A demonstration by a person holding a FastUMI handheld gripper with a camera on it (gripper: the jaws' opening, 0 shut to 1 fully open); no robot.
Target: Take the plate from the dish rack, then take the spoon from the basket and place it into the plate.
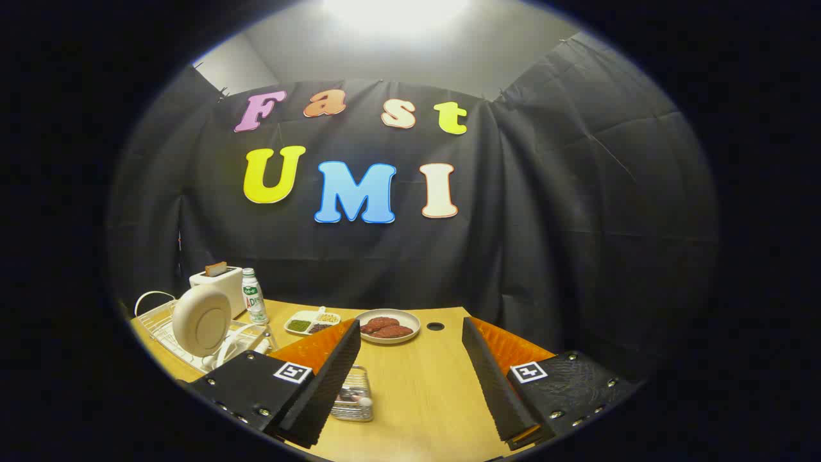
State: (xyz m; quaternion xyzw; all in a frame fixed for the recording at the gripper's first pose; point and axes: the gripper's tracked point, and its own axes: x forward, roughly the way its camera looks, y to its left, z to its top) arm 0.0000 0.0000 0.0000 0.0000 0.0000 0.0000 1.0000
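On the wooden table (417,391), off beyond our left finger, the plate (201,319) stands on edge in the white wire dish rack (157,321), untouched. Our gripper (410,372) hangs above the tabletop with its fingers spread wide and nothing between them. The small mesh basket (353,393) sits just ahead of the left finger, something pale inside it that we take for the spoon's end, though we cannot be sure. Further back we note a toaster (216,280), a bottle (254,296), a divided dish (312,321) and a dish of dark patties (388,326). We judge the first step not yet begun: next we need to swing left toward the rack, line both fingers across the plate's rim, and lift it clear of the wires.
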